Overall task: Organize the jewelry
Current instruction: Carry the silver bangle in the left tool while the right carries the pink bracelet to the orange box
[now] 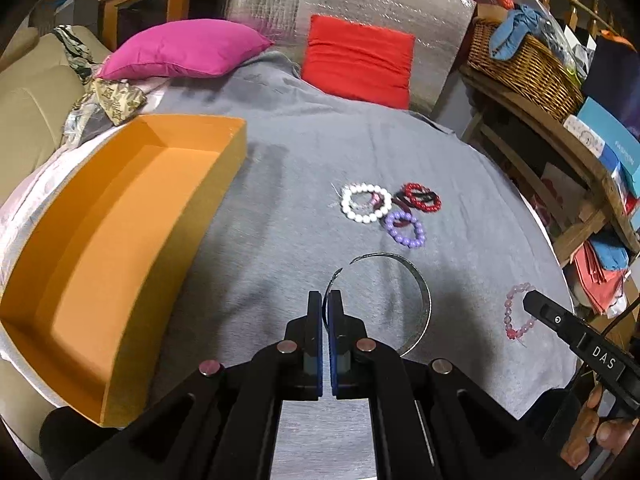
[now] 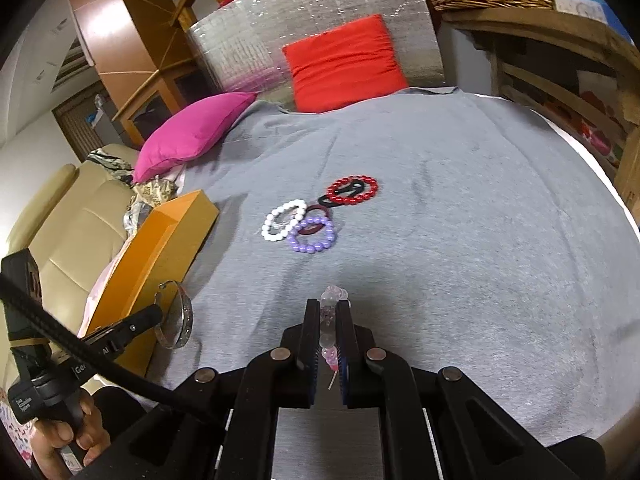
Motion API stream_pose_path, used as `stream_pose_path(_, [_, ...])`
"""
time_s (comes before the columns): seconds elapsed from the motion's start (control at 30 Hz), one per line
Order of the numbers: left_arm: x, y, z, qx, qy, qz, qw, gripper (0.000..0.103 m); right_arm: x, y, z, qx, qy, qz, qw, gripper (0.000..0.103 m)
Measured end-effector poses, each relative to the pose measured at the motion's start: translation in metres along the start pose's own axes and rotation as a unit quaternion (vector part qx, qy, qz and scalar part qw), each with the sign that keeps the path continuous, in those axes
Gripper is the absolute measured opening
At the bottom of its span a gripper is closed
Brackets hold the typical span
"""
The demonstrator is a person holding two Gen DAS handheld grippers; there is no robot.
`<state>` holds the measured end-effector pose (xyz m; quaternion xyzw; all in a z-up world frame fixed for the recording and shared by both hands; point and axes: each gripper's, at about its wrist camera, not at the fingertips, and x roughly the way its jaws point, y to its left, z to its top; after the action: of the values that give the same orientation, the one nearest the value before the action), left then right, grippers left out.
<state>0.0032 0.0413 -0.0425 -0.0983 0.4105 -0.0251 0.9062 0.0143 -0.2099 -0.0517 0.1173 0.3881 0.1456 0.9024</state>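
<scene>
My left gripper (image 1: 325,298) is shut on one end of a silver open bangle (image 1: 425,300), which curves off to the right above the grey cloth (image 1: 280,200). In the right wrist view, my right gripper (image 2: 329,306) is shut on a pale pink bead bracelet (image 2: 334,291) standing upright between its pads. An open orange box (image 1: 120,240) with nothing inside lies to the left. A white bead bracelet (image 1: 366,202), a purple one (image 1: 405,230) and a red one (image 1: 422,197) lie clustered on the cloth ahead, with dark hair ties among them.
A pink cushion (image 1: 184,48) and a red cushion (image 1: 360,60) rest at the far end of the cloth. A wooden shelf with a wicker basket (image 1: 524,64) stands on the right. A beige sofa (image 2: 80,220) borders the left.
</scene>
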Motion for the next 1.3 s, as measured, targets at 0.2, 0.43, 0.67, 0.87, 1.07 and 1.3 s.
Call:
stream_pose_path(0.2, [-0.007,0.012,0.005,-0.01,-0.009,0.006,0.9999,0.003,0.003,0.016,0.002,-0.015,0.002,0.01,1.0,0.008])
stream_pose_path(0.43, [-0.016,0.022,0.012,-0.02,-0.024,0.02,0.9993,0.003,0.006,0.032,0.009,-0.03,0.001,0.025,0.999,0.008])
stream_pose_path(0.67, [-0.029,0.043,0.016,-0.043,-0.044,0.035,0.9975,0.003,0.01,0.054,0.019,-0.05,0.003,0.04,0.998,0.008])
stream_pose_path(0.87, [-0.035,0.072,0.018,-0.075,-0.054,0.06,0.9939,0.003,0.015,0.09,0.026,-0.082,0.001,0.058,0.995,0.008])
stream_pose_path(1.07, [-0.04,0.111,0.024,-0.112,-0.06,0.093,0.9875,0.003,0.026,0.135,0.04,-0.121,-0.002,0.088,0.989,0.008])
stream_pose_path(1.3, [-0.039,0.152,0.03,-0.141,-0.057,0.133,0.9794,0.003,0.046,0.19,0.057,-0.159,0.0,0.126,0.979,0.008])
